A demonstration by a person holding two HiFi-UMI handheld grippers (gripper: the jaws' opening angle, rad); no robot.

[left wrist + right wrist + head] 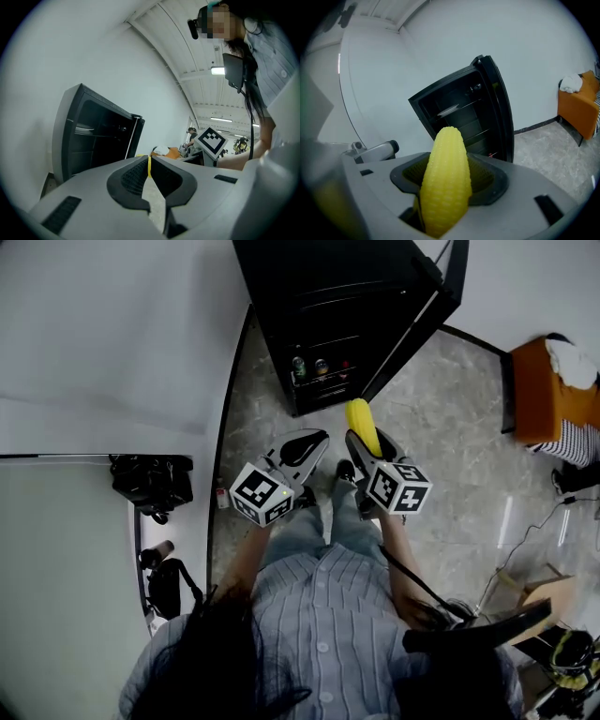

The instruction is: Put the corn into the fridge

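A yellow corn cob (362,426) (445,180) stands up out of my right gripper (367,448) (446,176), whose jaws are shut on it. The black fridge (342,310) (461,117) (91,133) stands ahead against the white wall, its door (424,306) swung open to the right. Dark shelves and a few small containers (319,367) show inside near the bottom. My left gripper (302,448) (149,176) is beside the right one, jaws closed together with nothing between them.
An orange seat (546,395) with white cloth stands at the far right on the grey stone floor (450,418). A black bag (150,479) and other gear lie at the left behind a partition. Cables and a box (534,592) sit at the right.
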